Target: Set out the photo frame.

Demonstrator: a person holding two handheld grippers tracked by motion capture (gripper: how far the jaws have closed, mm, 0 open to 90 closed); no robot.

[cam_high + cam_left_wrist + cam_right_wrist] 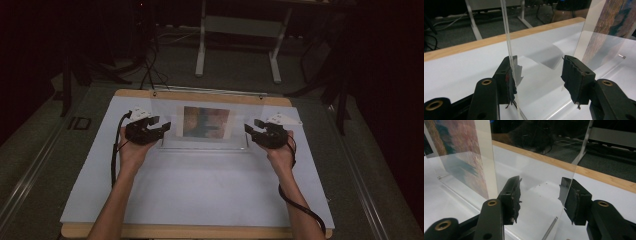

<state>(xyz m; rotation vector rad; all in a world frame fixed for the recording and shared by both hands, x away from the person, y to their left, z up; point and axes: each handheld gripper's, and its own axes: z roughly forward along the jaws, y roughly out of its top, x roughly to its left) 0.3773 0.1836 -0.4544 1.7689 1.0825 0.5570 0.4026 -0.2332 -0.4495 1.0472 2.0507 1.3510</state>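
A clear acrylic picture frame (241,131) stands upright at the middle of the white table (200,190), holding a colourful picture (206,122). My left gripper (163,124) is at the frame's left end and my right gripper (251,126) at its right end, both pointing inward. In the left gripper view the left gripper (537,75) stands wide, with a clear pane's edge (508,37) running right along one pad. The right gripper (540,197) is also wide, and a pane edge (580,152) passes just in front of one of its pads. The pads do not visibly squeeze the panes.
The table has a wooden rim (200,231) at front and back. Beyond it stand white desk legs (200,50) and cables on dark carpet. A small metal pin (622,56) lies by the frame's base. A black cable (300,205) trails from the right gripper along the forearm.
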